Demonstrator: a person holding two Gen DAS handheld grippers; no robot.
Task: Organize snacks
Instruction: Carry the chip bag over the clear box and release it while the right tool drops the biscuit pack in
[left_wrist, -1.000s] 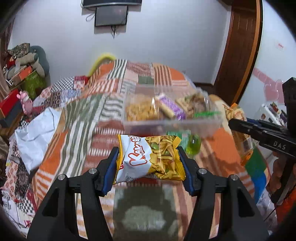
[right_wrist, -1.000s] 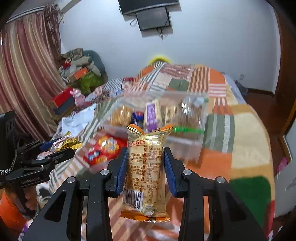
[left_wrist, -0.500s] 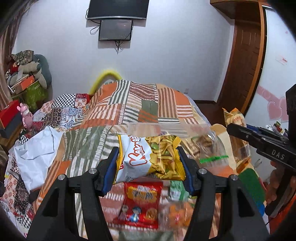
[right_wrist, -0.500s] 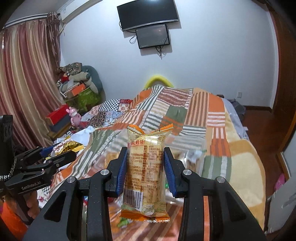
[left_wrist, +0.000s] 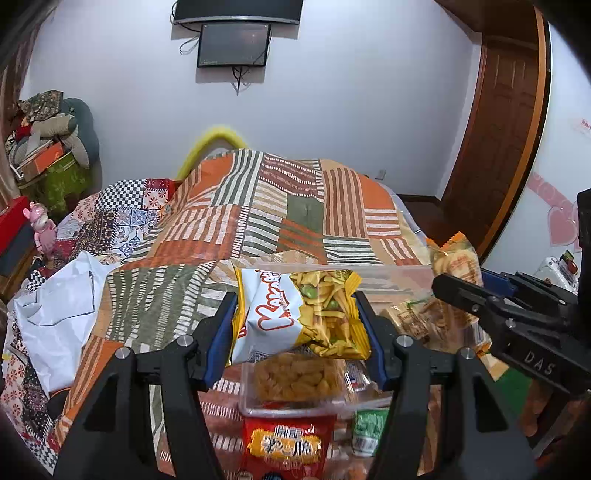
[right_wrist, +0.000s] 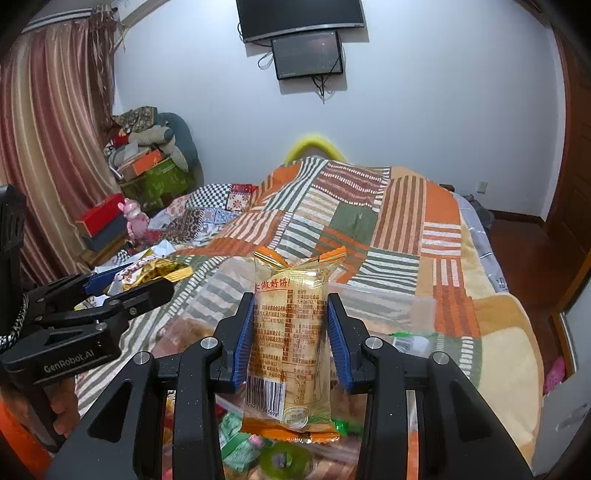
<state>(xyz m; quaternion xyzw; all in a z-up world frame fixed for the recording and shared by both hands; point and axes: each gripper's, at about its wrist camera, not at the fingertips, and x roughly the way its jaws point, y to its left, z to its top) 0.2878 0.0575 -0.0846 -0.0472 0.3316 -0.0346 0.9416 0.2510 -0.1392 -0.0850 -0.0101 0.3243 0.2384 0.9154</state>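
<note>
1. Left gripper (left_wrist: 297, 325): pads squeezed on both sides of the white and yellow chip bag (left_wrist: 299, 317), held up over the near end of the clear plastic box (left_wrist: 388, 275) on the patchwork blanket (left_wrist: 288, 206). Best to bring it down low into the box before letting go.
2. Right gripper (right_wrist: 290, 339): nearly closed, pinching the tall see-through biscuit pack (right_wrist: 290, 332) upright above the box. Best to find a free spot beside the snacks already inside.
3. Careful not to crush the chips.
</note>
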